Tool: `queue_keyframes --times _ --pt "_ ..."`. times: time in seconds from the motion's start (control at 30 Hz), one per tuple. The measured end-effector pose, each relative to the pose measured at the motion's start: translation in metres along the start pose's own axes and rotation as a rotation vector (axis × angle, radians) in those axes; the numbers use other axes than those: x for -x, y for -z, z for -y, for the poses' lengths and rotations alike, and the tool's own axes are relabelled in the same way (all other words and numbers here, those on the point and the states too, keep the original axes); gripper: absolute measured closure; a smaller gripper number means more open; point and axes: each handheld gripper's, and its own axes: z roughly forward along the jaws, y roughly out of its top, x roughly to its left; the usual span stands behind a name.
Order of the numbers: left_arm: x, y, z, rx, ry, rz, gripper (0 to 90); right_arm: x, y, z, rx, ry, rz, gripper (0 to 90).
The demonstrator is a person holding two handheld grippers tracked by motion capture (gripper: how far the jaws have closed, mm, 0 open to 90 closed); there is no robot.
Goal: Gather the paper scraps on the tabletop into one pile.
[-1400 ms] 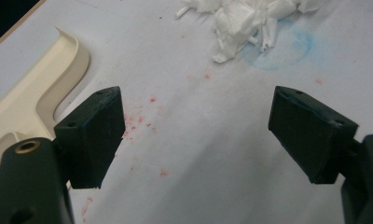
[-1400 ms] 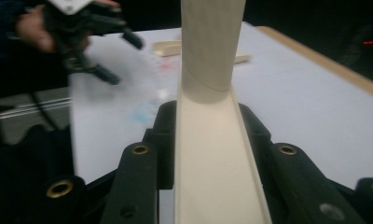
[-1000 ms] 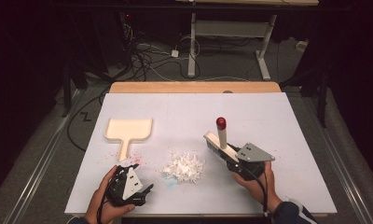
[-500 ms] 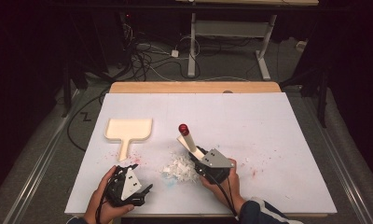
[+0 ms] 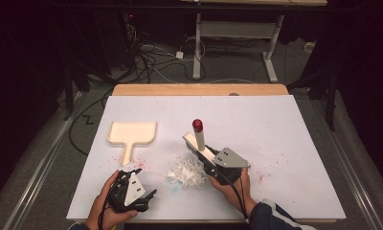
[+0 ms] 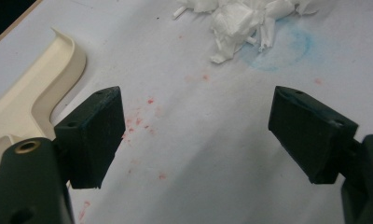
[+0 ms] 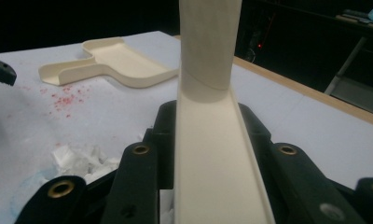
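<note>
White paper scraps [image 5: 185, 171] now meet our right gripper's [image 5: 205, 160] jaws-clamped brush [image 5: 198, 136], swept nine-o'clockward; left gripper [image 5: 140, 195] jaws apart.

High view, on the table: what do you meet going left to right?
Cream plastic dustpan → left gripper → pile of white paper shreds → cream brush with red-tipped handle, held in the right gripper.

brush [image 7: 208, 116]: top cut off by frame | dustpan [image 6: 31, 98]: partly cut, perhaps handle only
</note>
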Motion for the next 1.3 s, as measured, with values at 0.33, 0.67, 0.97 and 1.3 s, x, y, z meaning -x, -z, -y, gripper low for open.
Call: queue_keyframes --times 0.33,0.67,0.97,1.3 --pt "0.000 0.000 0.000 -0.002 0.003 -0.003 17.7 0.035 0.032 -0.018 0.016 -0.005 -0.044 68.1" --pt "0.000 0.000 0.001 -0.007 0.003 -0.003 17.7 0.090 0.099 -0.006 -0.018 -0.015 0.100 68.1" --pt "0.002 0.000 -0.003 -0.004 -0.012 0.000 17.7 0.105 0.119 0.046 -0.177 -0.095 0.258 68.1" --pt "0.002 -0.004 -0.003 -0.005 -0.016 0.013 17.7 0.066 0.088 0.040 -0.176 -0.141 0.140 68.2"
